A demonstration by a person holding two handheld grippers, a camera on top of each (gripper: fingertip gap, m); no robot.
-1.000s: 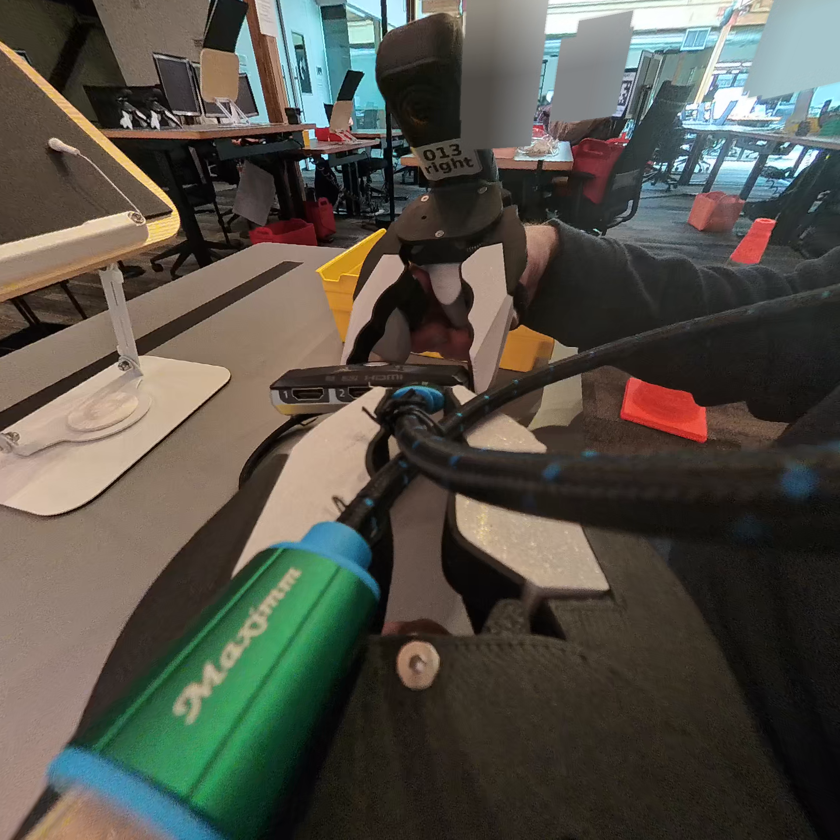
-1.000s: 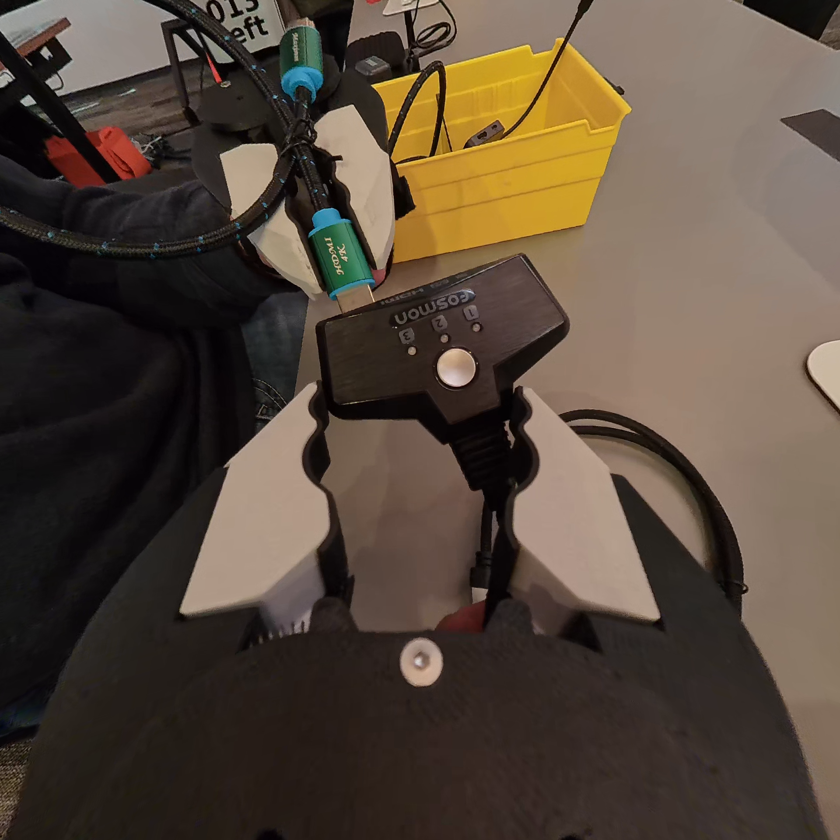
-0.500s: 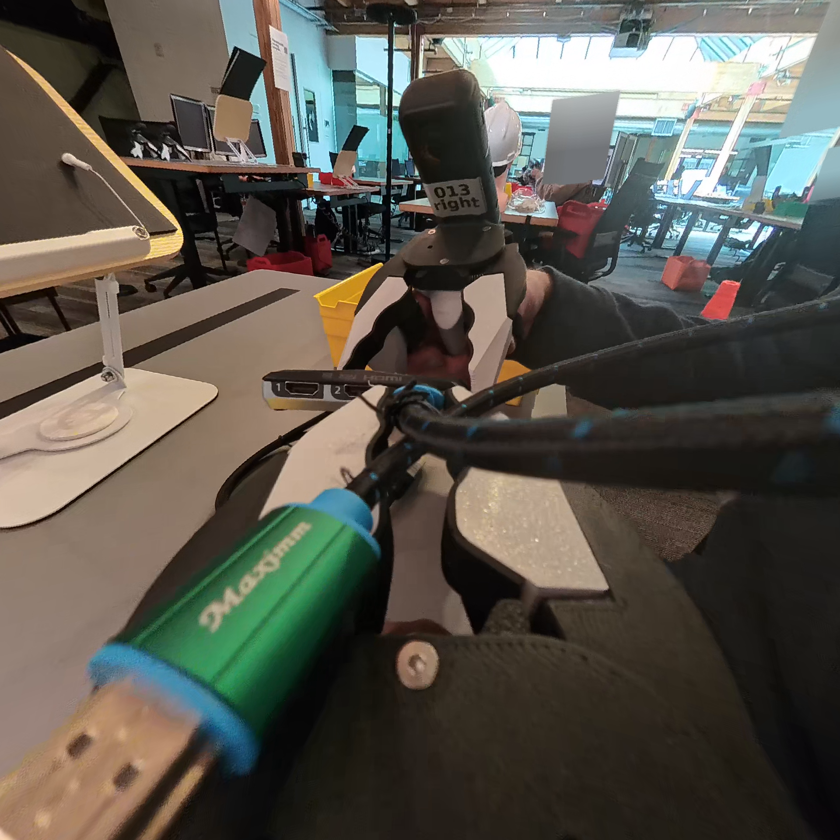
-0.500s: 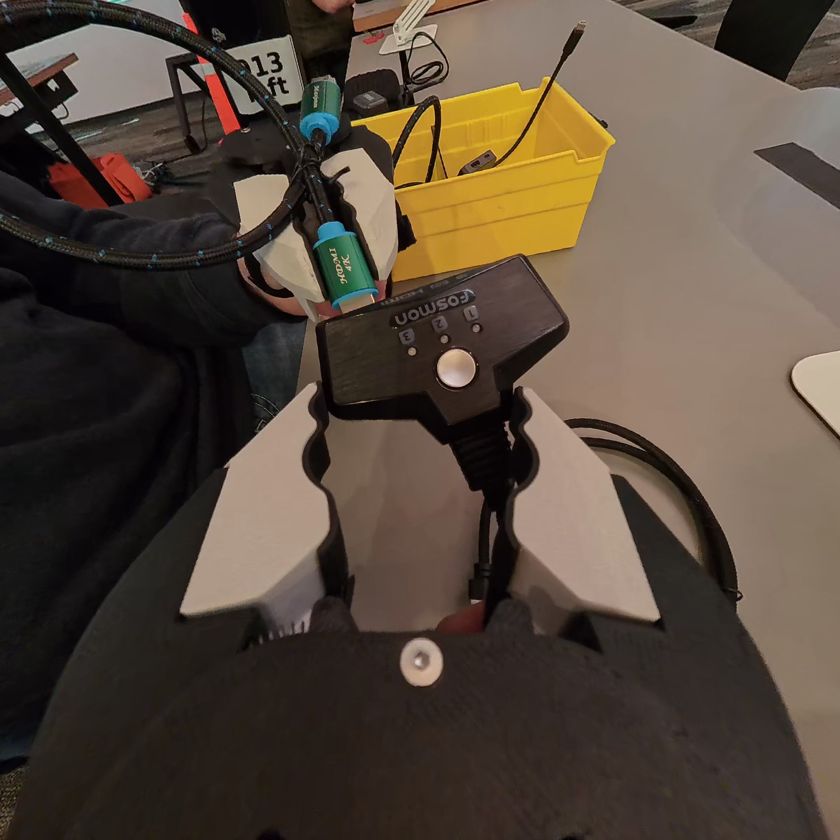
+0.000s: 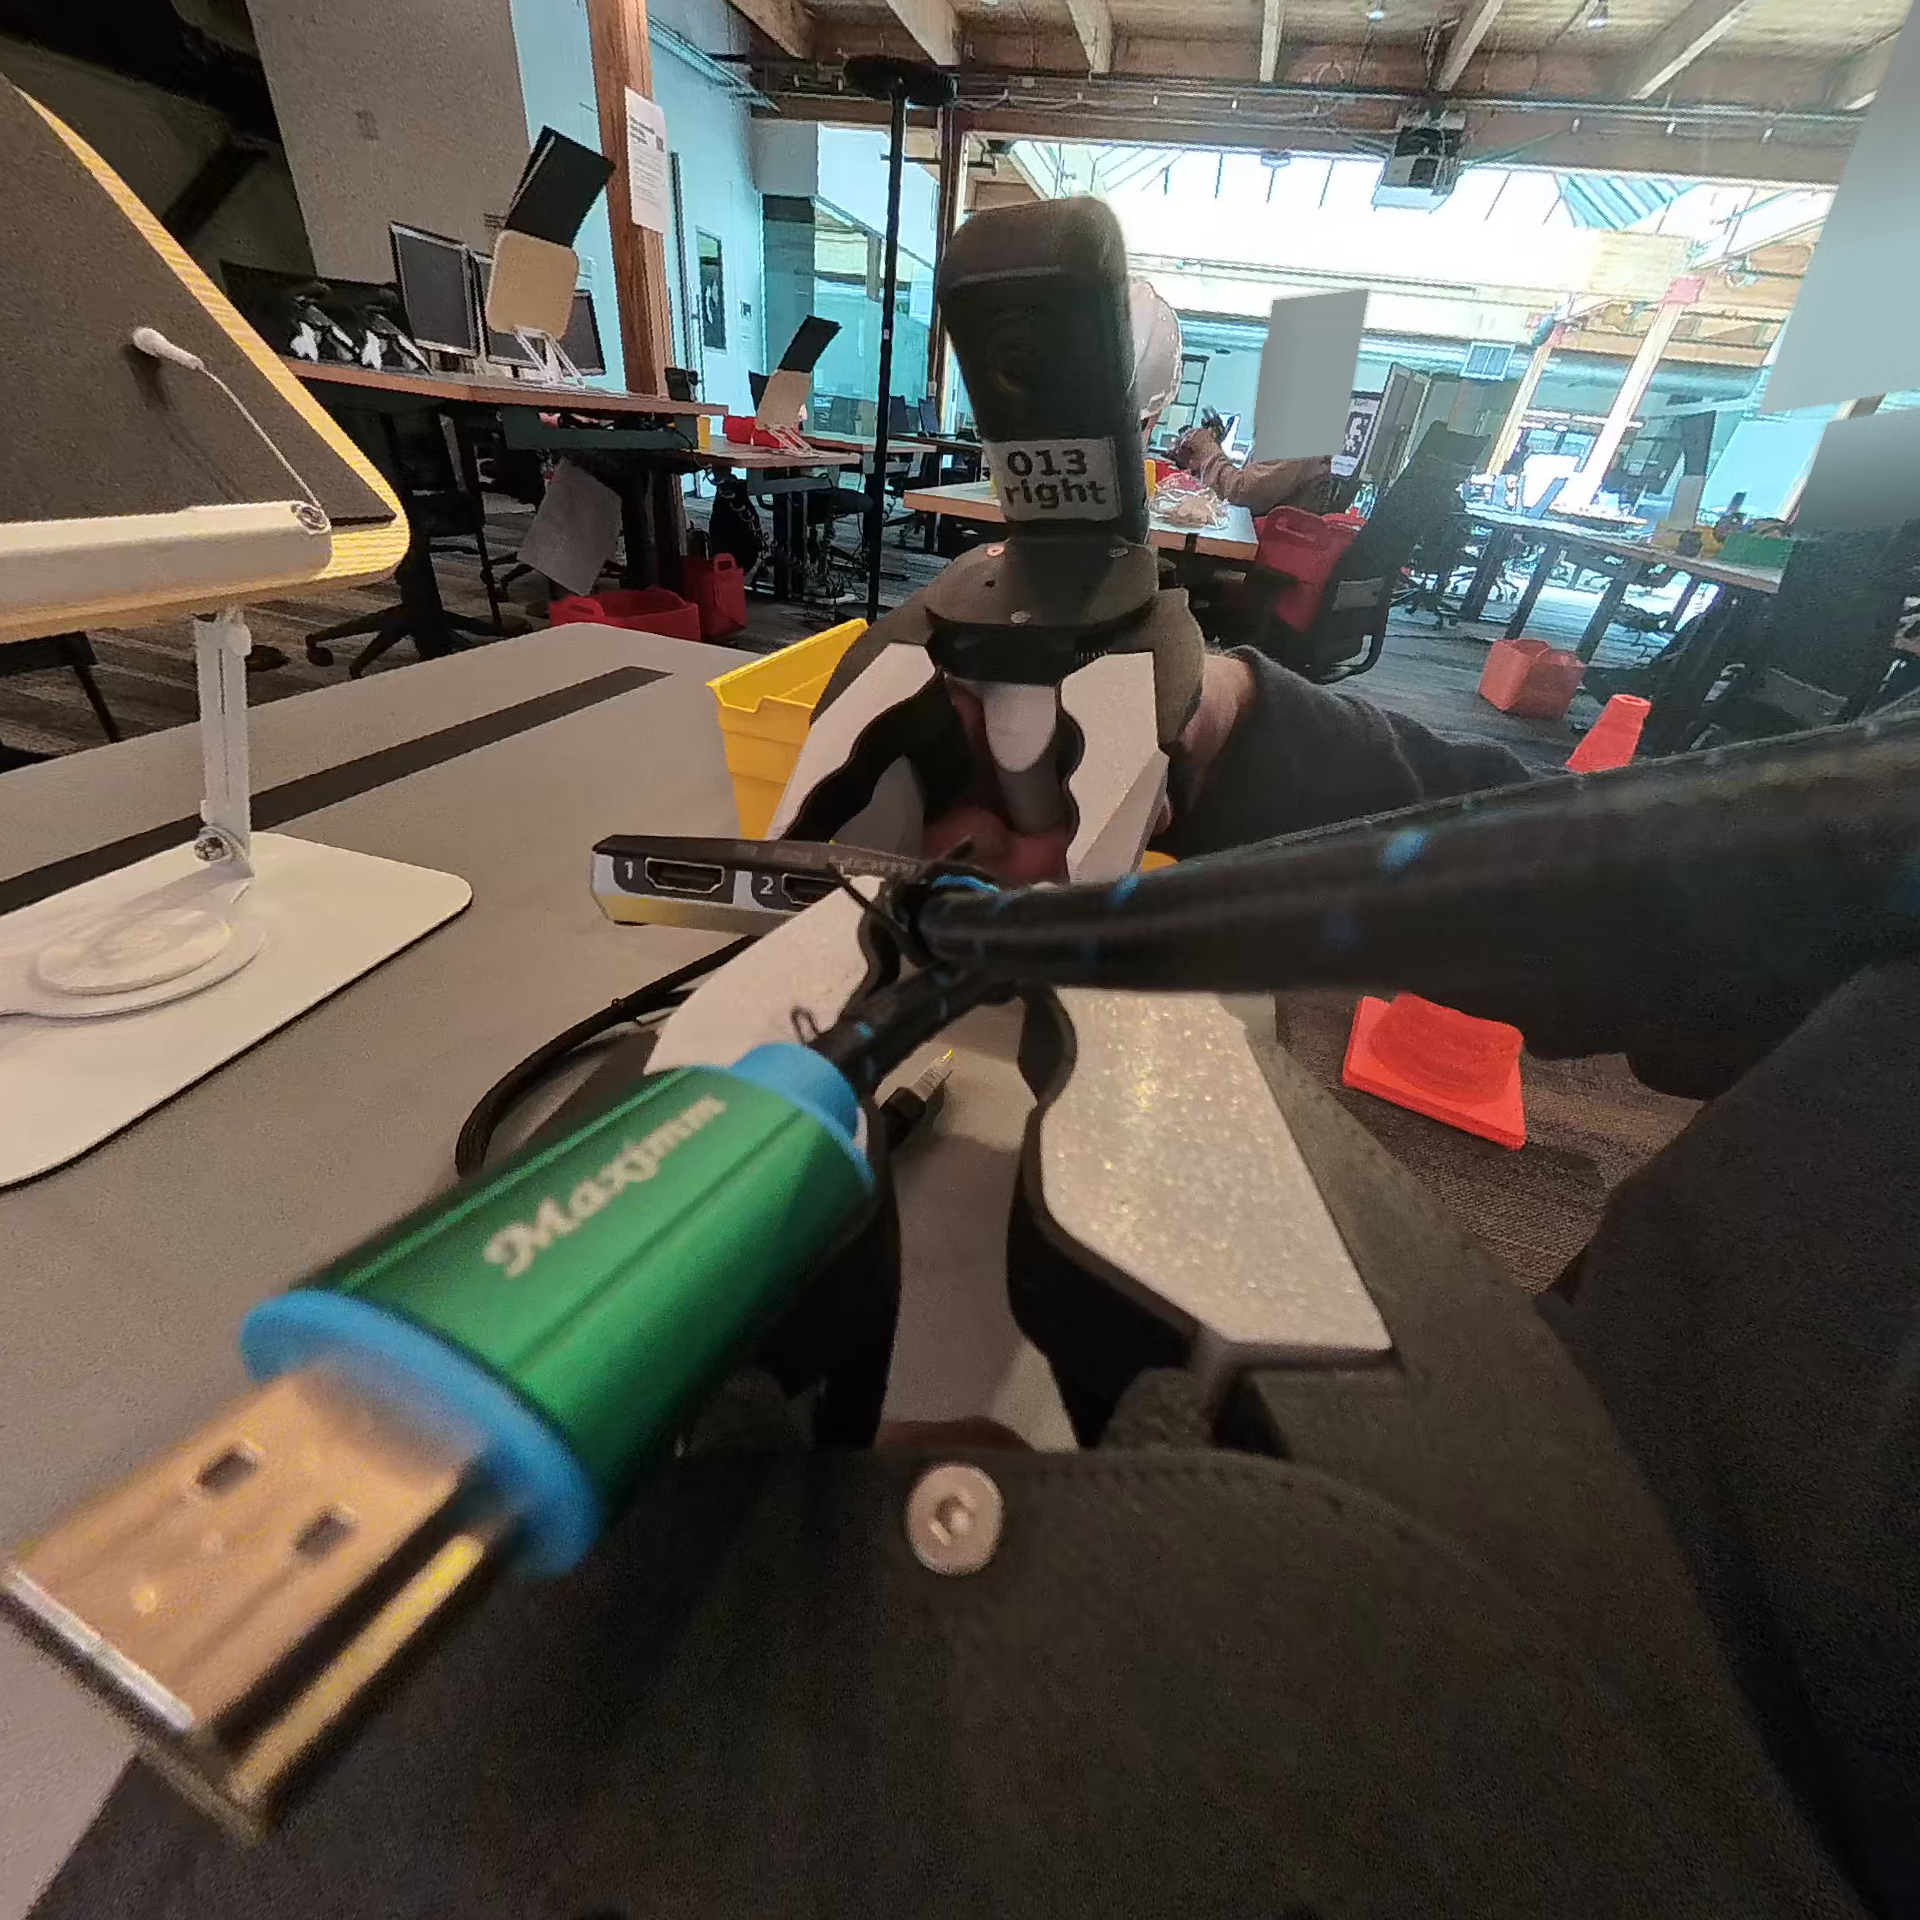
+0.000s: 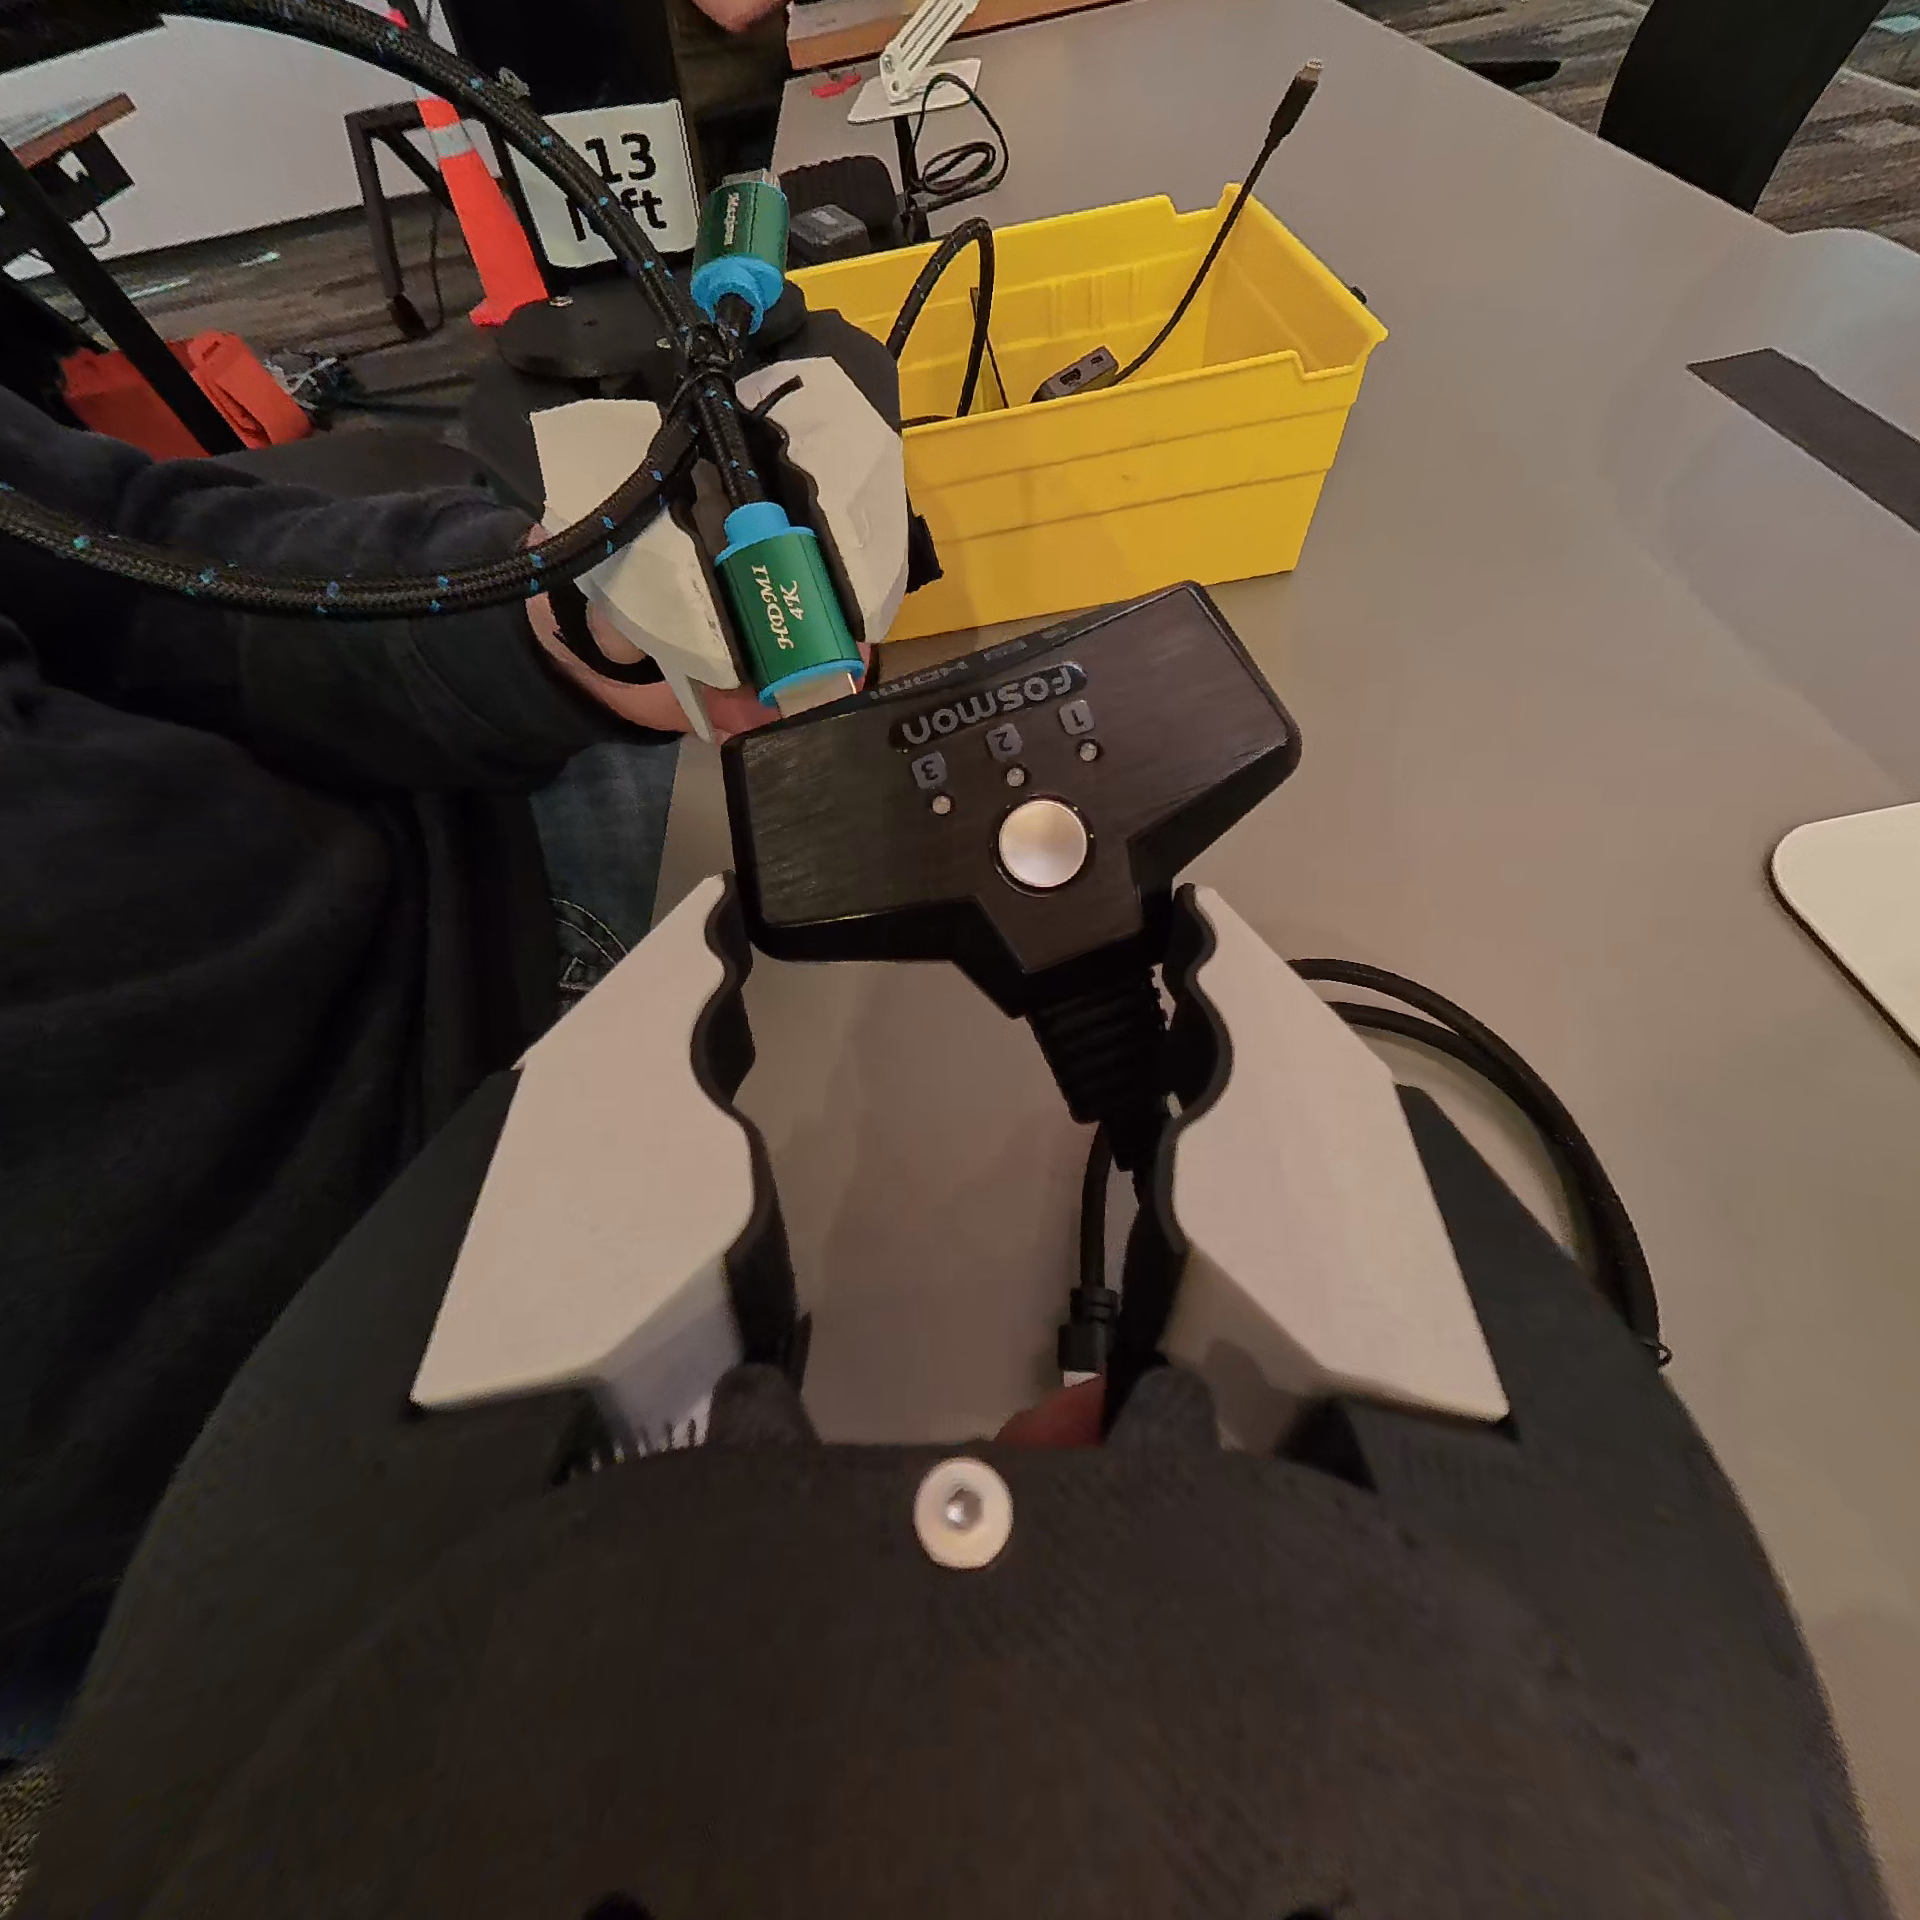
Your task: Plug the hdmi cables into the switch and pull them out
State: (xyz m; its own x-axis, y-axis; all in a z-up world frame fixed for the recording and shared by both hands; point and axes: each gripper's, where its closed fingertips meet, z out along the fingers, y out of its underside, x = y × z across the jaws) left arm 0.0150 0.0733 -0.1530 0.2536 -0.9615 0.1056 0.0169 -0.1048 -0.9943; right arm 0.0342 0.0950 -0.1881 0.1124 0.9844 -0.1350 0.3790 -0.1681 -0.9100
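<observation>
Right claw (image 6: 956, 935) is closed on the narrow tail of the black switch (image 6: 1013, 769), at the strain relief, holding it just above the grey counter (image 6: 1558, 582), port face toward the top of the frame

Left claw (image 6: 769, 582), upper centre-left of the right wrist view, is clamped on the braided HDMI cable (image 6: 343, 582) just behind a green plug (image 6: 795, 613). Plug's long axis runs down and slightly right in that frame, metal tip at the switch's far edge on its left end, touching or nearly so; whether it has entered a port cannot be told

In the left wrist view two ports show on the switch (image 5: 686, 883), left of centre, both empty. The third is hidden behind the claw (image 5: 935, 997) and cable

Judgement: insertion hinges on lining plug axis with the port; left claw is the mover

Second green plug (image 5: 582, 1278) on the same cable looms at lower left of the left view, dangling free. Yellow bin (image 6: 1122, 499) with loose leads sits just beyond the switch; white stand base (image 5: 208, 977) at left. The looped cable could snag
</observation>
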